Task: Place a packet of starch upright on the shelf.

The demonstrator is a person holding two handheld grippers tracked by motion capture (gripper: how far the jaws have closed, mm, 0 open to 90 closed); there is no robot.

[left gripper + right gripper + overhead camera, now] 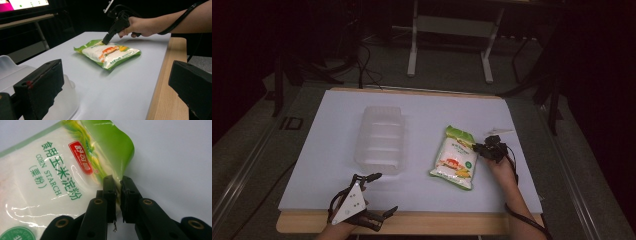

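A green and white bag of corn starch (pixel 454 157) lies flat on the white table top, right of centre. My right gripper (pixel 475 147) pinches the bag's right edge near its top corner; in the right gripper view the jaws stand almost together with the thin green edge of the bag (pixel 45 170) between them at my right gripper (pixel 118 185). From the left gripper view the bag (pixel 110 52) lies ahead with the right gripper (pixel 105 41) on its far edge. My left gripper (pixel 382 192) hovers open near the table's front edge, holding nothing; its wide-apart jaws frame the left gripper view.
A clear plastic tub (pixel 381 139) sits upside down left of the bag, and its corner, the tub (pixel 37 82), lies just under my left jaw. The wooden table edge (pixel 437 222) runs along the front. Dark floor, cables and a white stand (pixel 451 30) lie beyond the table.
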